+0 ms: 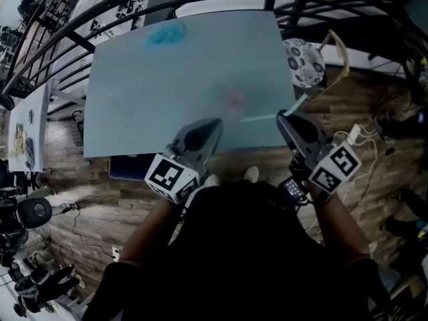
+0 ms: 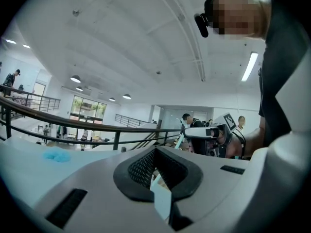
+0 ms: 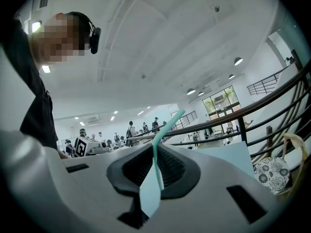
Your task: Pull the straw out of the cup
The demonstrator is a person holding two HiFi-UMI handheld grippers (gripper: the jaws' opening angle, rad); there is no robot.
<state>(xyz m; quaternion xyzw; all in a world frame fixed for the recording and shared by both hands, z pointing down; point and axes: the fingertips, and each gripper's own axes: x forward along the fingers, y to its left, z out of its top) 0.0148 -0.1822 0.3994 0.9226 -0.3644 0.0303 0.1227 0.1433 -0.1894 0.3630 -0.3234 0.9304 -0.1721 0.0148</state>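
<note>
Since the right gripper (image 3: 154, 164) has its jaws pressed together on a teal straw (image 3: 163, 130), with the bent tip rising above the dark pads in its own view, I judge that the pulling step is at its end or already done. In the head view this gripper (image 1: 284, 116) hangs over the near edge of the pale blue table (image 1: 167, 92). The straw (image 1: 259, 118) lies crosswise in the jaws, one part pointing left over the table and the bent end sticking out to the right, and no cup is around it. The left gripper (image 2: 154, 171) shows its pads closed to a narrow slit with nothing that I can make out between them. It is held beside the other gripper (image 1: 215, 122), near the body. Further out on the table there is a faint reddish smudge (image 1: 234, 100), which may be the cup, but it is too blurred to tell. A blue cloth-like thing (image 1: 166, 34) lies at the far corner. The next move, as I judge it, calls only for keeping the straw clear of the cup and putting it down gently, with a light grip so that it is not crushed.
</note>
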